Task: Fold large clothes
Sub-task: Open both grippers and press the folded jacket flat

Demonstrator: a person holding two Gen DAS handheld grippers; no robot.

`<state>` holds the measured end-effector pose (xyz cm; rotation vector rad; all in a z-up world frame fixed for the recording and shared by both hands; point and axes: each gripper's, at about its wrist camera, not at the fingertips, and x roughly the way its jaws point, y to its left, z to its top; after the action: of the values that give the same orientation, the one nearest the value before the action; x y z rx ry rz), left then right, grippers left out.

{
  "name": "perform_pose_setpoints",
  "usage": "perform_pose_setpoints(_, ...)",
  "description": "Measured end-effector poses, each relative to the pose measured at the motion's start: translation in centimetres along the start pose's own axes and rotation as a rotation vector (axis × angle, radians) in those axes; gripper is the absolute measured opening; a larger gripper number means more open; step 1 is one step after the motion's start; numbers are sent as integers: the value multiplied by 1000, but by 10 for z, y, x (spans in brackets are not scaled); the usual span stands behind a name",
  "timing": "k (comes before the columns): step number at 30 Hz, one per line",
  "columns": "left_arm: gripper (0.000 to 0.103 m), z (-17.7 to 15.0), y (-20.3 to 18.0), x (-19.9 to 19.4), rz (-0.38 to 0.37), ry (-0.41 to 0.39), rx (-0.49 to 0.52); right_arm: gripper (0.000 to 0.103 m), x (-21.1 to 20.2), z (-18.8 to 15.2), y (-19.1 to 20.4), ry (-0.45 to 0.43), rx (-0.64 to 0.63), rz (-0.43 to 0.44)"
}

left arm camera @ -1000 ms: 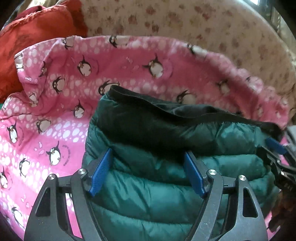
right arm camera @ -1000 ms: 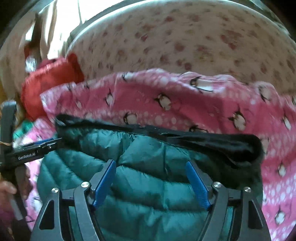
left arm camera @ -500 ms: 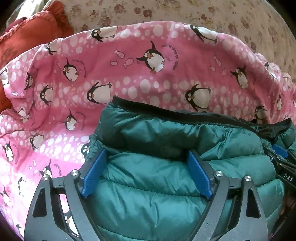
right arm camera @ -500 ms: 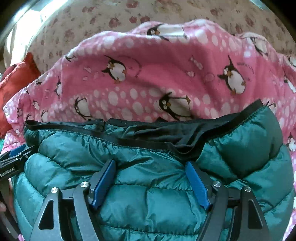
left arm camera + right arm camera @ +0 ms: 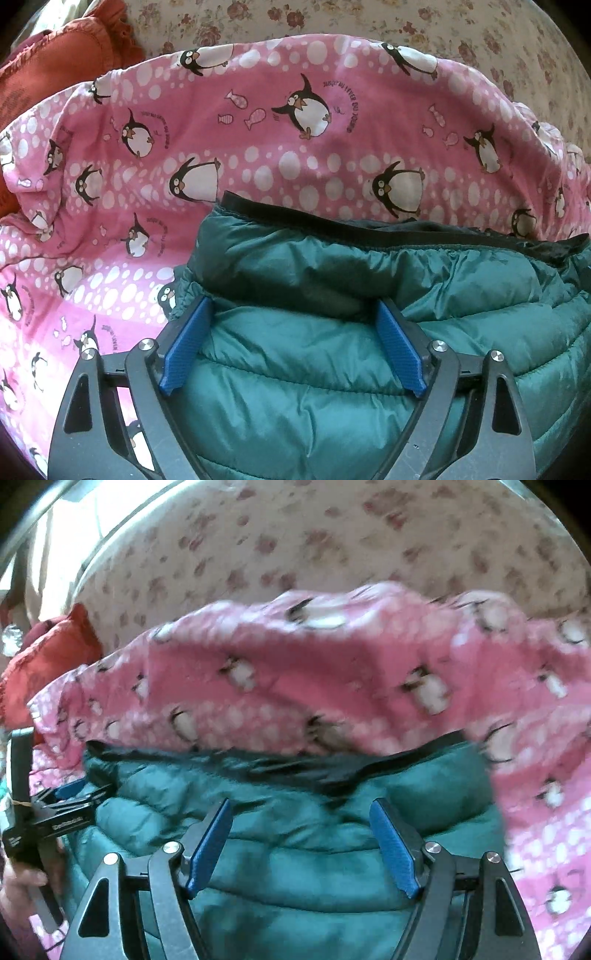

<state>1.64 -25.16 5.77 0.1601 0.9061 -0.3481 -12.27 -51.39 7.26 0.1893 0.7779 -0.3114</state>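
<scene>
A teal quilted puffer jacket (image 5: 332, 350) with a black-lined edge lies folded on a pink penguin-print blanket (image 5: 258, 147). My left gripper (image 5: 293, 328) is open, its blue pads (image 5: 184, 343) straddling a puffy fold at the jacket's left part. My right gripper (image 5: 301, 827) is open over the jacket (image 5: 314, 867) toward its right part, blue pads (image 5: 395, 845) wide apart. The left gripper (image 5: 55, 812) shows at the left edge of the right wrist view, by the jacket's left end. The right wrist view is motion-blurred.
A red-orange garment (image 5: 55, 62) lies at the far left, also in the right wrist view (image 5: 48, 653). A floral bedsheet (image 5: 443, 33) spreads beyond the blanket (image 5: 332, 686). A hand (image 5: 18, 886) holds the left gripper.
The left gripper moved lower and closer to the jacket over the second. The right gripper dipped close, then pulled back up and away; its view is now blurred. Both stayed open.
</scene>
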Motion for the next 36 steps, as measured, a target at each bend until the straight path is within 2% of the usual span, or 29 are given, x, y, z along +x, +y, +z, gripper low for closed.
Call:
perform_pose_setpoints(3,90,0,0,2,-4,6,0,75,10,-3,-16,29,8,-74)
perform_pose_setpoints(6,90,1,0,6,-19,19,0,75,32,-16,-34,108,57,-80)
perform_pose_setpoints(10,91,2,-1,8,-28,27,-5,75,43,-25,-43,87,109,-71)
perform_pose_setpoints(36,92,-4,-1,3,-34,-21,-8,77,46,-31,-40,46,117,-71)
